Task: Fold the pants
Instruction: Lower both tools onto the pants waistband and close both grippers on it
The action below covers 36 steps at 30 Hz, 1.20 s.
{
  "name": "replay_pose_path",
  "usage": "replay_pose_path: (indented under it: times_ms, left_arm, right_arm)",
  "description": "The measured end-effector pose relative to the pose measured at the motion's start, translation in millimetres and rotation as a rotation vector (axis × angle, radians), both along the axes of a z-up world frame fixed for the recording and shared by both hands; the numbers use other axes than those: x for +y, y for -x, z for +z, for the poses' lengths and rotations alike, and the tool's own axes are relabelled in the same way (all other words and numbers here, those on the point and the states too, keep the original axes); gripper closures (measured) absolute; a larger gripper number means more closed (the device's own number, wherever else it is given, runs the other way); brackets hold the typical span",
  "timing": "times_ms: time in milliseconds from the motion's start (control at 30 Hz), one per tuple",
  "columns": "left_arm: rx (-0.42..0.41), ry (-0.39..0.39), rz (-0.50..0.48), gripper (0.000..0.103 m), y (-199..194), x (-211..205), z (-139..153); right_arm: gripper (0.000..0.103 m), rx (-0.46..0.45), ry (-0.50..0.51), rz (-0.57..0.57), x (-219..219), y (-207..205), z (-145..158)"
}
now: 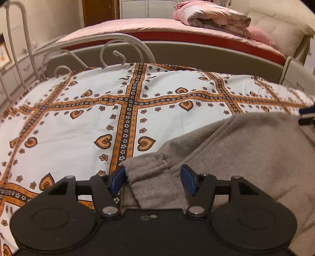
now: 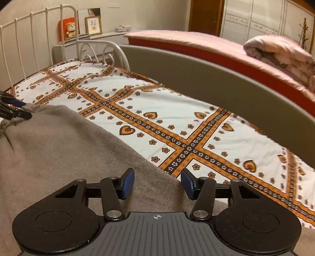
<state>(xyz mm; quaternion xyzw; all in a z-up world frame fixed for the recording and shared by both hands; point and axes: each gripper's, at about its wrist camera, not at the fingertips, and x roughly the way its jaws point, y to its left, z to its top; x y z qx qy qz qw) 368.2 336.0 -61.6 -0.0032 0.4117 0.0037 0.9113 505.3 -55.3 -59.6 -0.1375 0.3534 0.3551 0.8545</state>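
left wrist view: both tongs (image 1: 152, 180) (image 2: 157, 182) spread over fuzzy taupe fleece pants (image 1: 246, 149) on heart-patterned sheet (image 1: 78, 122)

Both wrist views face across the bedsheet (image 1: 78, 122), low and close.

Home bedroom. Two beds side by side: near one has a white metal scroll-and-bar frame (image 2: 39, 29) and a white sheet (image 1: 78, 122) printed with orange bands and hearts; far bed (image 2: 177, 37) has a pink cover, red base, and a folded pink quilt (image 1: 212, 16) near its right end. White panelled wardrobe doors (image 2: 256, 23) and a brown wooden door (image 2: 206, 17) on the back wall. Low shelf past the near bed's left corner holds a framed picture (image 2: 93, 25) and a teddy bear (image 2: 70, 28).
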Motion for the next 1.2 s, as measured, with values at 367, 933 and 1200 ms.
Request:
replay_pose_path:
  times_ms: [367,933,1200]
  left_arm:
    - [0.001,-0.097,-0.038,0.047,-7.0,-3.5,6.0]
    - [-0.044,-0.005,-0.036,0.078,-26.2,-1.5,-13.9]
    - [-0.270,0.002,-0.076,0.088,17.1,1.5,23.2]
  right_arm:
    - [0.049,0.029,0.000,0.055,-5.4,-11.8,-11.4]
    - [0.086,0.019,0.015,0.123,3.8,-12.6,-17.2]
    - [0.097,-0.102,-0.019,0.104,-9.3,19.4,31.4]
